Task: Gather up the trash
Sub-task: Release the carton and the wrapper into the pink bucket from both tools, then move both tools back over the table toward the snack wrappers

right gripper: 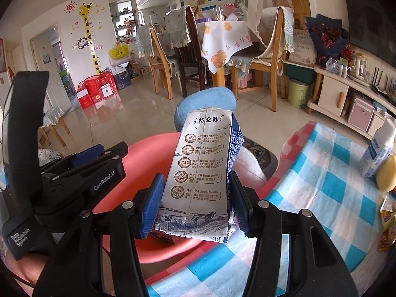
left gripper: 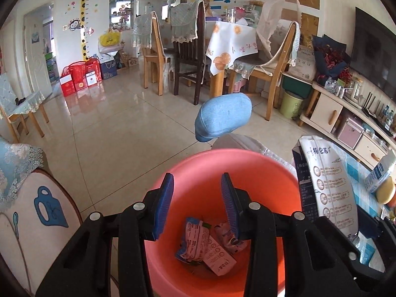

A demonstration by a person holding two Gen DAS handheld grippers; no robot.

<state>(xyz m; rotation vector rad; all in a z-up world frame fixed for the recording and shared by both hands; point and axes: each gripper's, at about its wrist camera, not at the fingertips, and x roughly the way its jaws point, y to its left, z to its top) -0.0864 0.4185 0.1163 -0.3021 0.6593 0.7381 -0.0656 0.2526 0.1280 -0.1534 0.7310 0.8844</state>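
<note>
Wrappers [left gripper: 205, 245] are lying in the bin [left gripper: 198, 163]; your right gripper [right gripper: 196, 198] is clamping a carton [right gripper: 203, 163] beside it, left gripper [left gripper: 198, 205] hanging apart, empty.

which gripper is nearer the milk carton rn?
Right. The right gripper is clamped on the milk carton; the left gripper hangs open over the orange bin, carton beside it.

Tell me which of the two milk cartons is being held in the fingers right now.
The flattened silver and blue milk carton, clamped between the right gripper fingers beside the orange bin. The other, a white and blue carton, stands untouched on the checked tablecloth.
</note>
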